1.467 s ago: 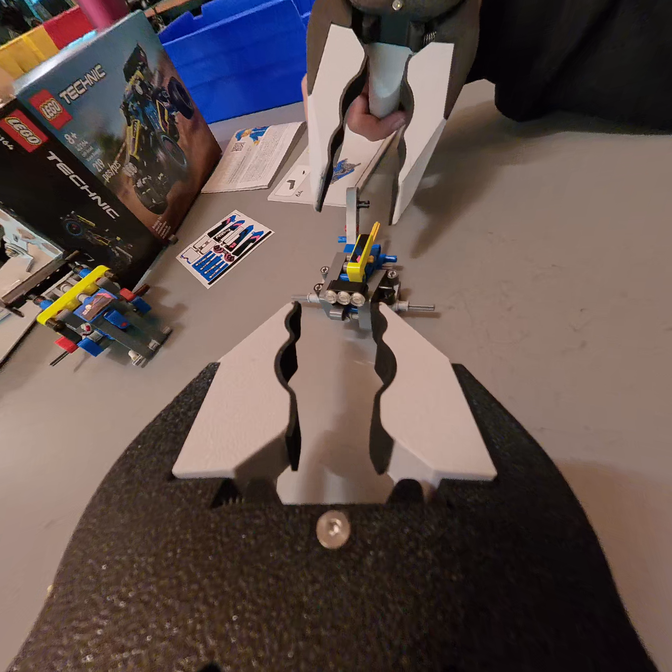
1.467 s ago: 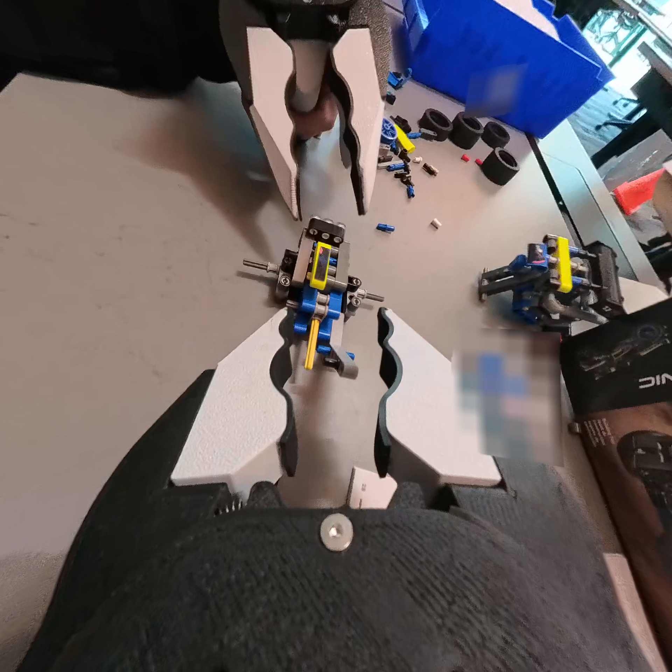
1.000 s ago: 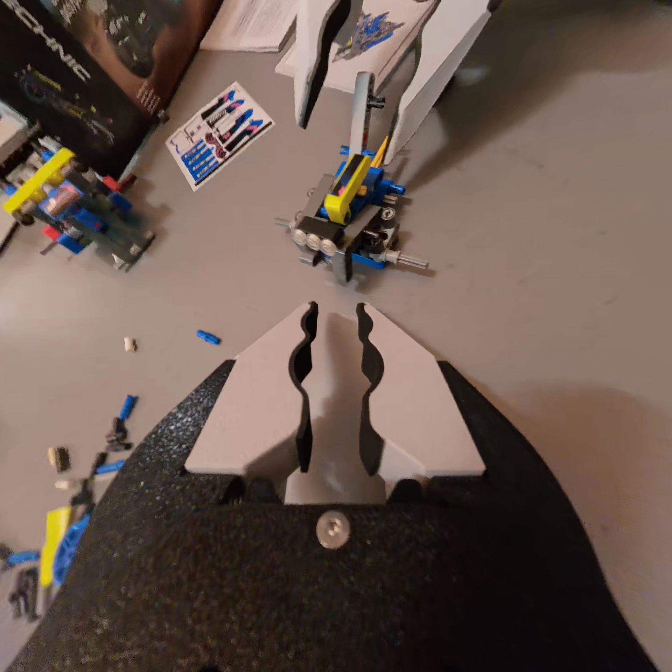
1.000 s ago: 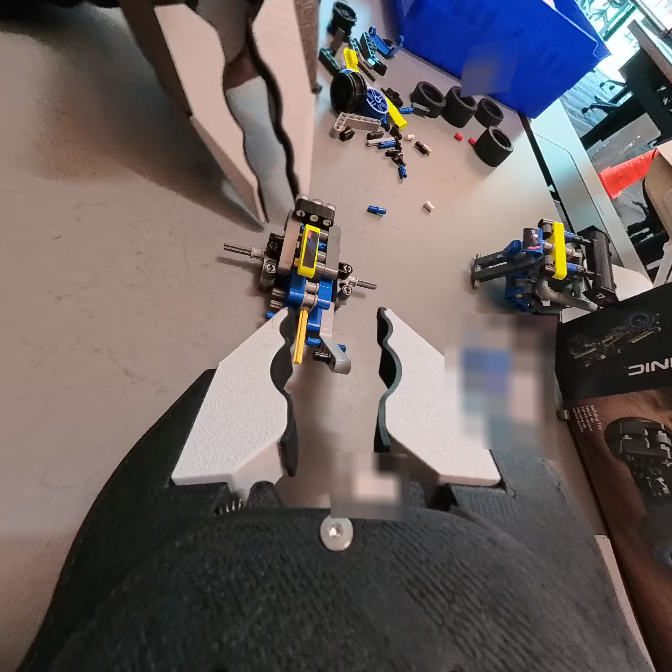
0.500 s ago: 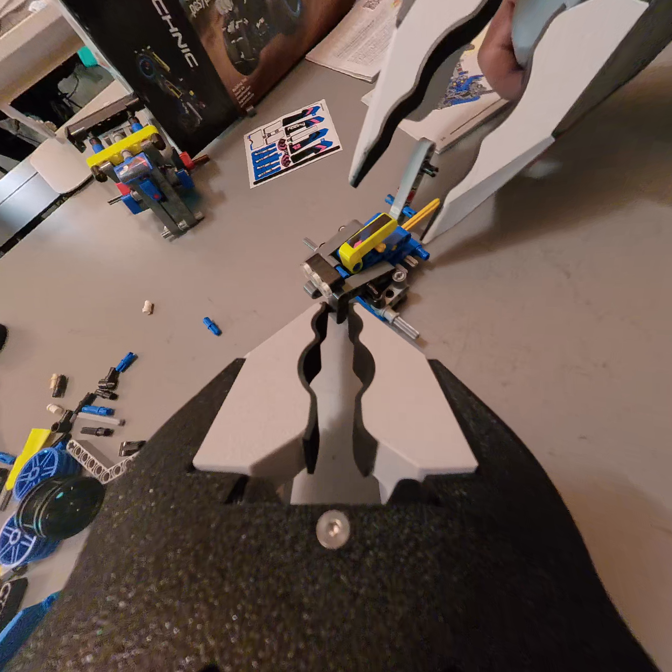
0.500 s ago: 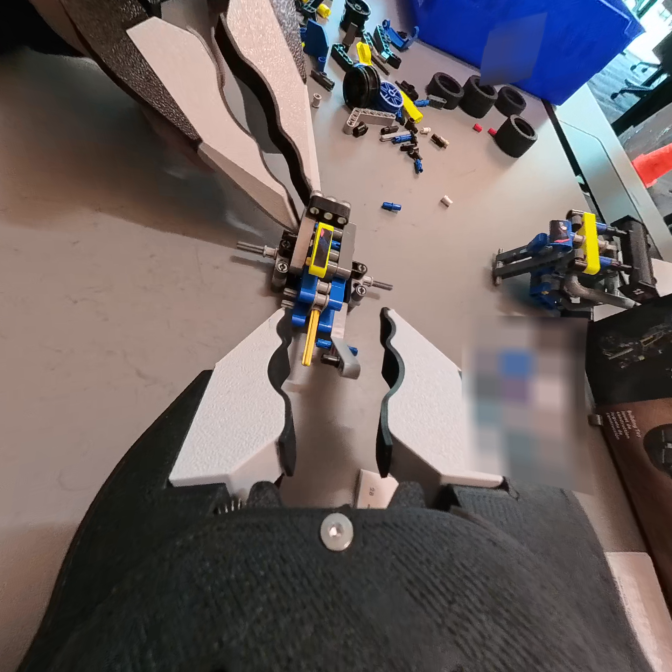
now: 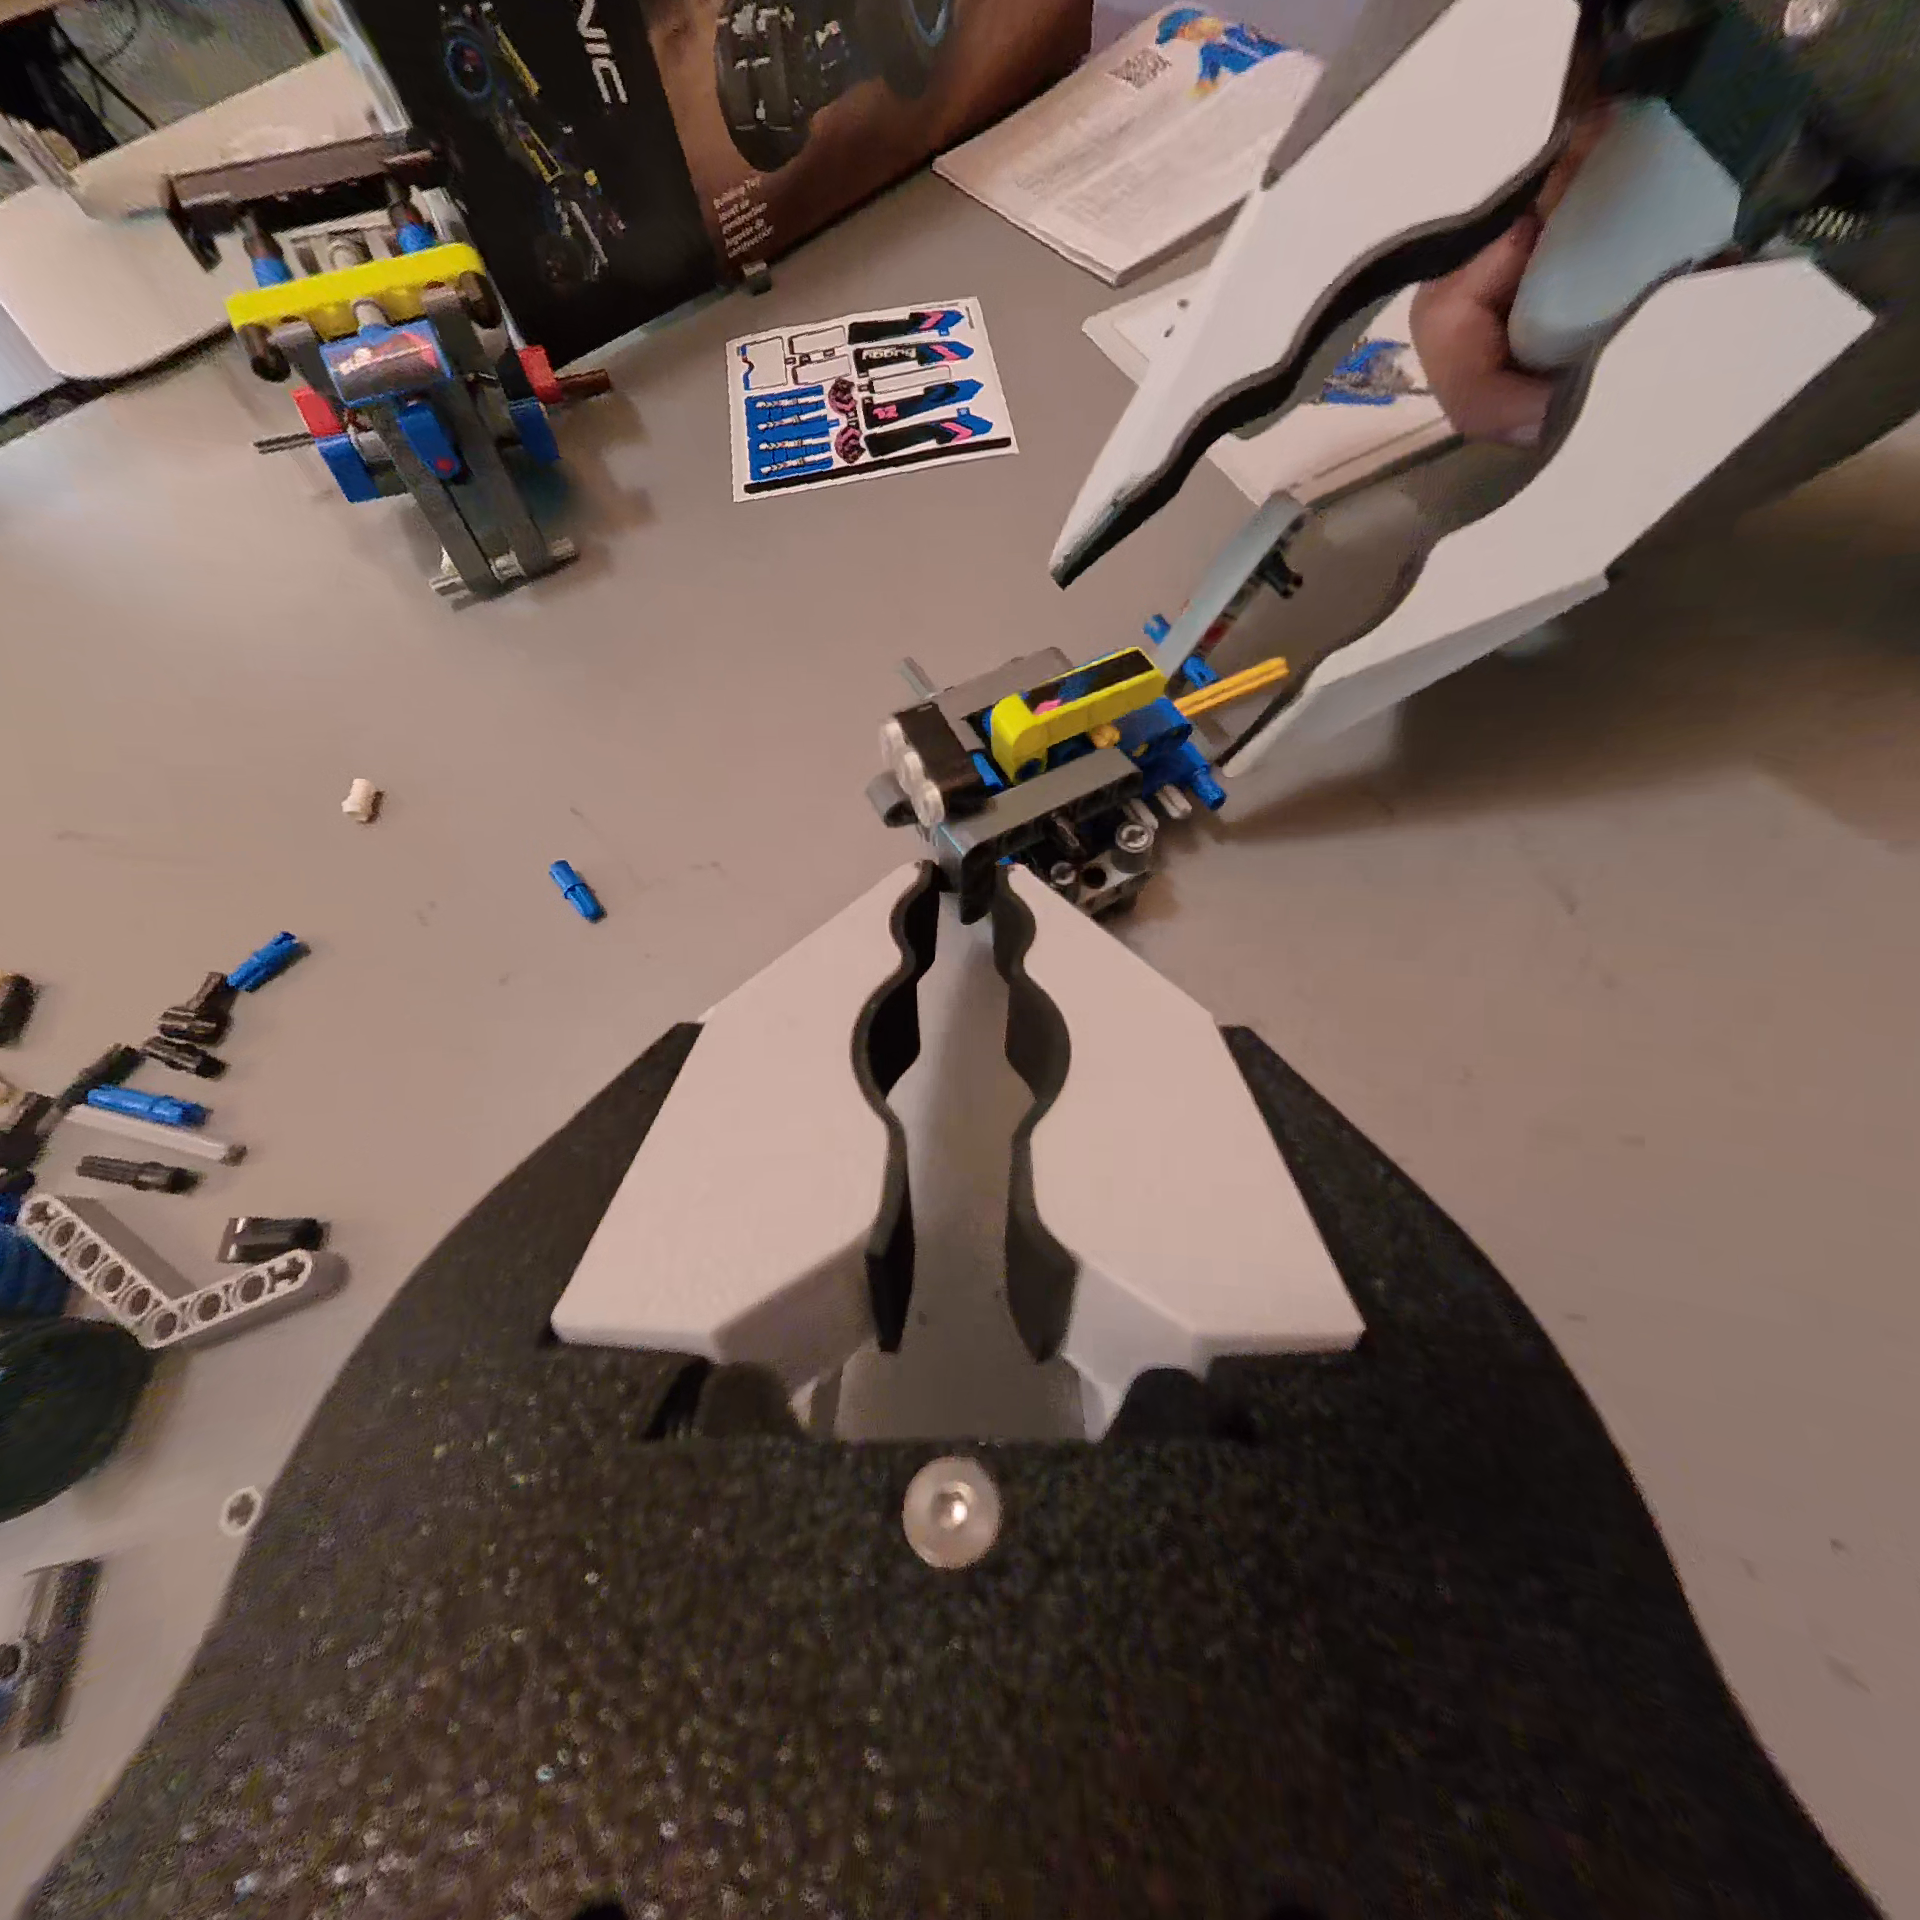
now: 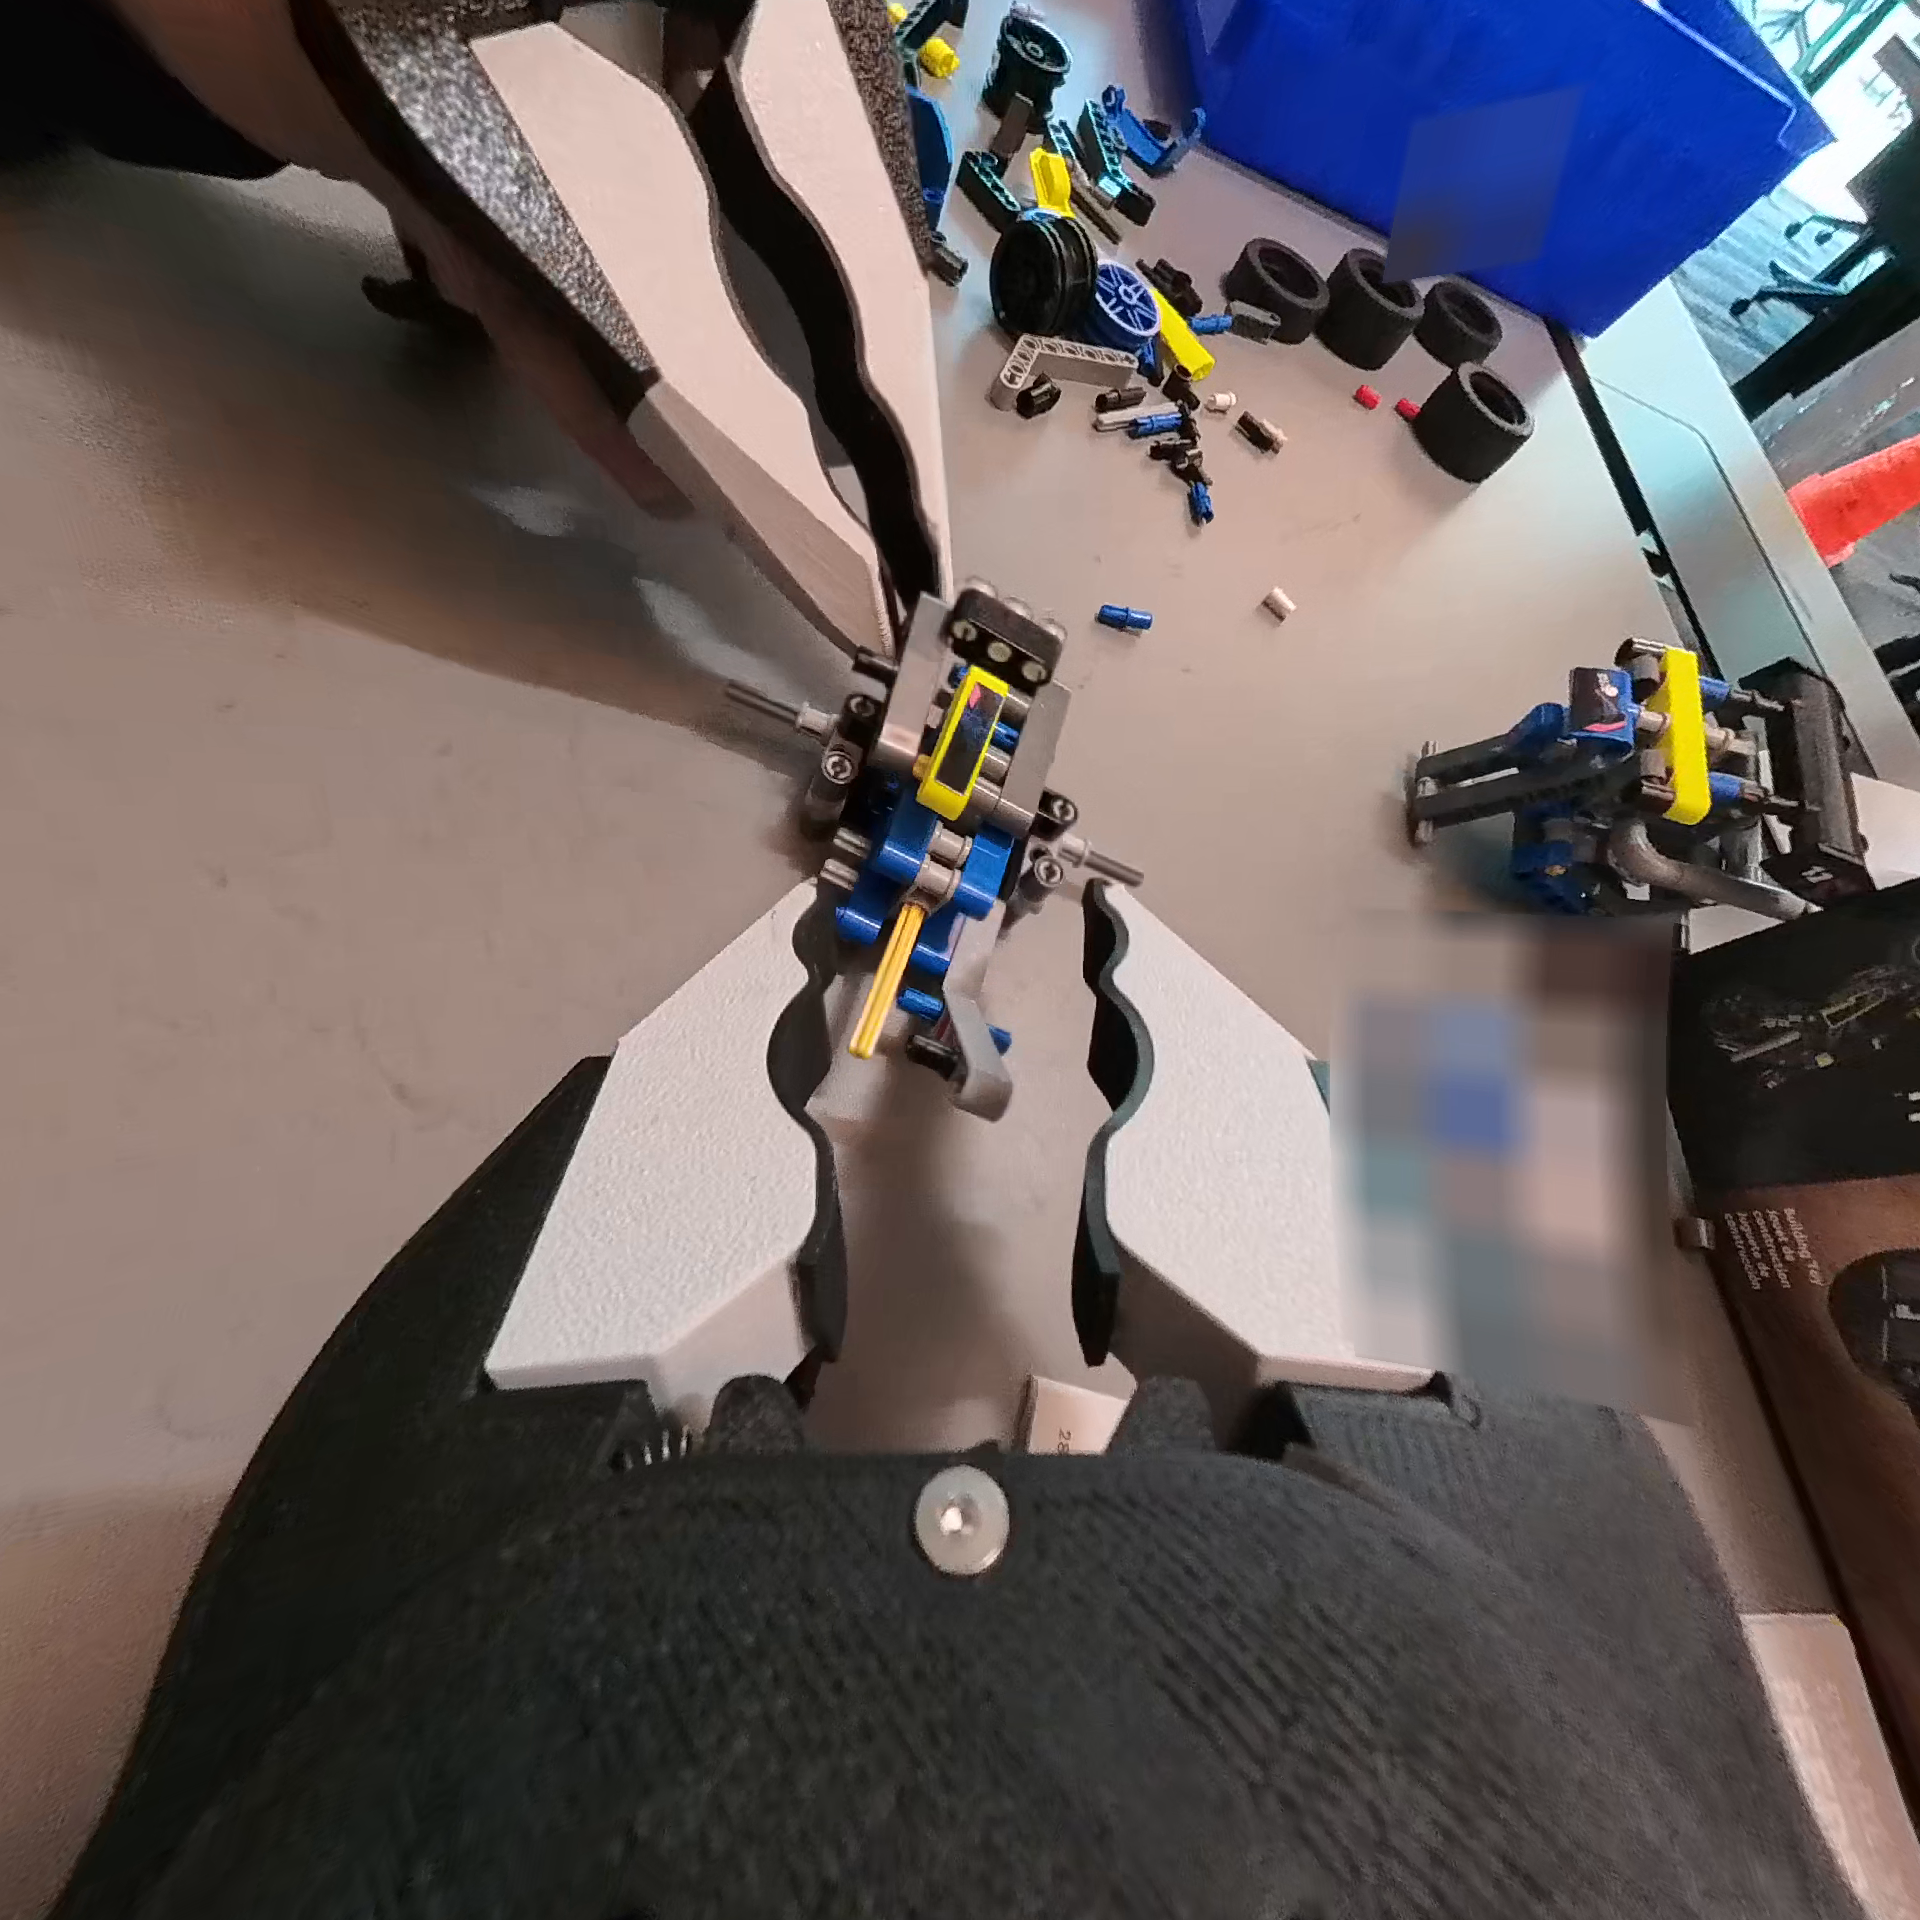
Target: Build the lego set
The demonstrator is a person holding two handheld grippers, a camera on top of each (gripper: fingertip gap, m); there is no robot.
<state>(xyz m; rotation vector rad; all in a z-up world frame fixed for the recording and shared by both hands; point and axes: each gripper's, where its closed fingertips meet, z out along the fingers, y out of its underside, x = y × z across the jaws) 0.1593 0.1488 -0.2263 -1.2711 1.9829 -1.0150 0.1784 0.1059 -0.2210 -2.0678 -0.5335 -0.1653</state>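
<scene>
Left jaws narrowed onto brick model (image 7: 1049, 769), right jaws spread

Left gripper (image 7: 964, 896) fingers nearly closed – right gripper (image 8: 940, 904) spread.

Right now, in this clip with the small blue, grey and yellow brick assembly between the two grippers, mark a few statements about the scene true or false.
1. The left gripper is closed on a dark grey beam of the small blue, grey and yellow brick assembly. True.
2. The right gripper is clamped shut. False: its jaws stand wide apart around the assembly's rear end.
3. Four black rubber tyres lie beside the blue plastic bin. True.
4. The printed sticker sheet lies on the assembly. False: it lies flat on the grey table, apart.
</scene>
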